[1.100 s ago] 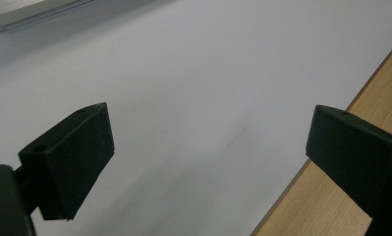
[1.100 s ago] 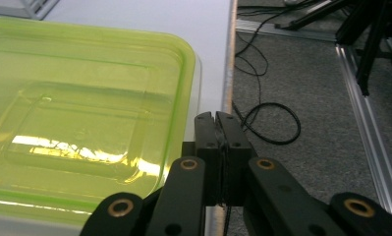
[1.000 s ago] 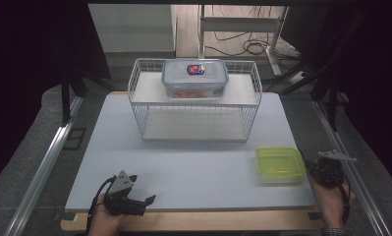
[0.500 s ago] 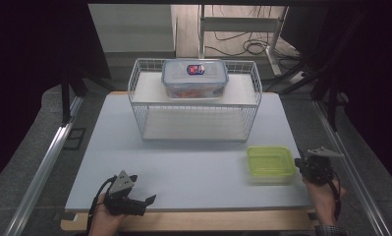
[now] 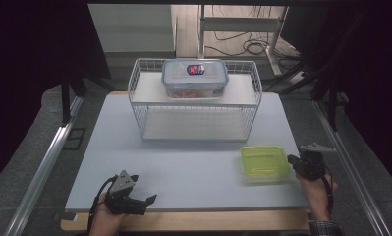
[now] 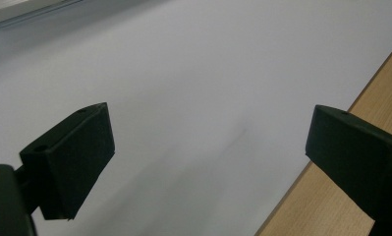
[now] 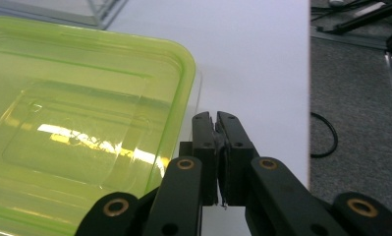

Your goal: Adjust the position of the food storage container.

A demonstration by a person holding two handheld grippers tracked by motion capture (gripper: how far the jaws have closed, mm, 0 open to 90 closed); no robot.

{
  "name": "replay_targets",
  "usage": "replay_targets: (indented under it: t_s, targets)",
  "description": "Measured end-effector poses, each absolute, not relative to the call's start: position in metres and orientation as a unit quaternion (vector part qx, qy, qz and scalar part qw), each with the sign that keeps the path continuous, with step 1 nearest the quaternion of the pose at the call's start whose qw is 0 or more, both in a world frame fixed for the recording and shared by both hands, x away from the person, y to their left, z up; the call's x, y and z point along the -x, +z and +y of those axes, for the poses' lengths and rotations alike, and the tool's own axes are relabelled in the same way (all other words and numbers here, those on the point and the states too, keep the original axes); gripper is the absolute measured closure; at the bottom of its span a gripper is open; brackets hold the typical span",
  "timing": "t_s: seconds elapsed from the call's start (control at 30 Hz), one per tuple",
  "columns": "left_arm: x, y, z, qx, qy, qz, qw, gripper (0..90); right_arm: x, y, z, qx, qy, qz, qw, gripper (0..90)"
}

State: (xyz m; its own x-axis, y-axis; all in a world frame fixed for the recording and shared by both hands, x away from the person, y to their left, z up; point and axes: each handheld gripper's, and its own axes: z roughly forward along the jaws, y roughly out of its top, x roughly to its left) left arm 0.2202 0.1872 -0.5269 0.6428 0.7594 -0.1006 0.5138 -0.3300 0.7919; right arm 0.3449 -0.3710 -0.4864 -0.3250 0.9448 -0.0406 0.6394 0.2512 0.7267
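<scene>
White tabletop (image 5: 193, 167) bears a green container (image 5: 265, 162) touching the right gripper's (image 7: 215, 118) pressed-together jaws.

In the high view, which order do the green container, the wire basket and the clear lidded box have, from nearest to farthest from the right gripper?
From the right gripper:
1. Green container, just to its left.
2. Wire basket, mid-table.
3. Clear lidded box, on the basket's upper shelf.

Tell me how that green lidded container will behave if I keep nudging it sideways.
The green lidded container looks thin, translucent and empty, so probably light. Low and flat, it should slide on the smooth white tabletop rather than tip. Its glossy lid may flex.
</scene>
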Motion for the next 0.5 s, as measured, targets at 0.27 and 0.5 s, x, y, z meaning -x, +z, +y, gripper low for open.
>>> replay_targets:
  t_s: [0.27,0.5]
  targets:
    - [-0.220,-0.527,0.187,-0.803,0.145,0.396,0.422,4.4,-0.344,-0.487,-0.353,-0.510,0.315,0.764,0.238,86.9]
    - [-0.220,-0.527,0.186,-0.803,0.144,0.395,0.421,4.5,-0.343,-0.488,-0.337,-0.493,0.322,0.776,0.226,87.2]
